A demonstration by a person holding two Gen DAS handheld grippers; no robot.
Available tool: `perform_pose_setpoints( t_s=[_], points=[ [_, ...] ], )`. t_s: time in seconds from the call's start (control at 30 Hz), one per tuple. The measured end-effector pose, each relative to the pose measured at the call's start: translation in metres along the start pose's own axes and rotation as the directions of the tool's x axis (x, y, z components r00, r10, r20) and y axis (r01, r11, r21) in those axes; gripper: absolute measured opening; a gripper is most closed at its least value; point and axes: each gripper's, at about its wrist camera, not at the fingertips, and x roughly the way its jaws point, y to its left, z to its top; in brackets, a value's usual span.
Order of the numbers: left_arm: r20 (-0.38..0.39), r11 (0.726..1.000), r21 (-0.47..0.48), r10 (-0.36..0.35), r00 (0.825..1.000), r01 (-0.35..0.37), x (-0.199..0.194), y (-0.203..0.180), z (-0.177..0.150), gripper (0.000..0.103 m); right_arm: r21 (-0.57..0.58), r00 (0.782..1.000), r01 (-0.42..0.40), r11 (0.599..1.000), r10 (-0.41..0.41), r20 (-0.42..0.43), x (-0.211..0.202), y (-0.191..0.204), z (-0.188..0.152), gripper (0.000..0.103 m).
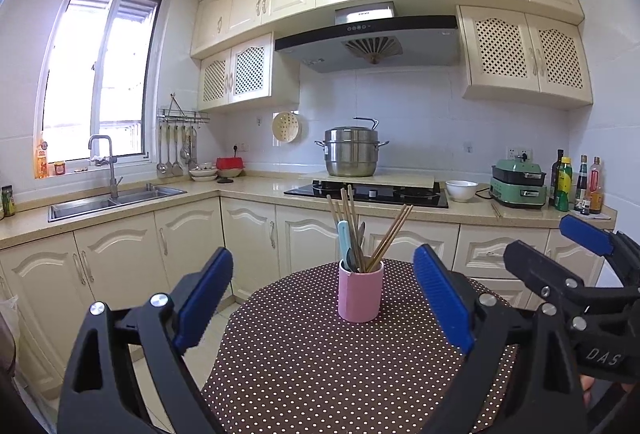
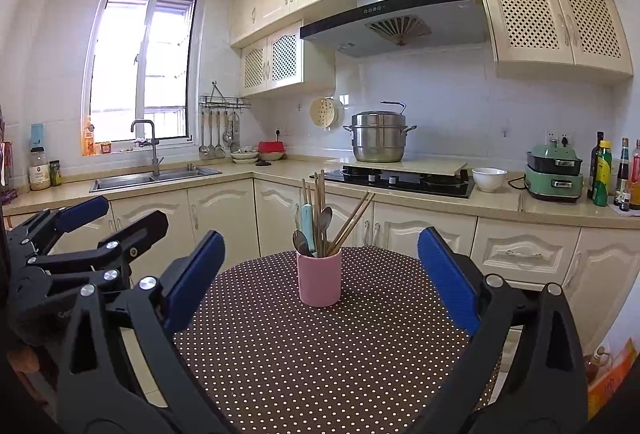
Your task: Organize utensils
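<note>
Chopsticks (image 1: 390,234) leaning right, pink cup (image 1: 360,292) upright

I hold my left gripper (image 1: 324,298) and right gripper (image 2: 320,278) level, side by side, each with jaws spread wide and gripping nothing.

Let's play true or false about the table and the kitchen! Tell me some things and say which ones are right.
1. The pink cup stands upright on the dotted table. True.
2. The left gripper is squeezing the cup. False: it is open, apart from it.
3. Chopsticks stick out of the cup. True.
4. The steel pot sits in the sink. False: it is by the stove.
5. The right gripper is open. True.
</note>
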Motion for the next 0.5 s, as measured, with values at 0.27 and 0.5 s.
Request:
perform_pose_setpoints(
  t_s=[0.27,0.5],
  points=[
    [0.011,1.000,-0.009,-0.006,1.000,0.006,-0.0017,0.0014,0.0001,0.090,-0.005,1.000,-0.005,1.000,0.005,0.000,-0.0020,0.0024,0.0006,0.095],
    [0.015,1.000,-0.004,-0.001,1.000,0.001,-0.0009,0.0006,-0.0014,0.090,0.003,1.000,-0.017,1.000,0.017,-0.006,-0.0013,0.0023,0.0004,0.095]
  ],
)
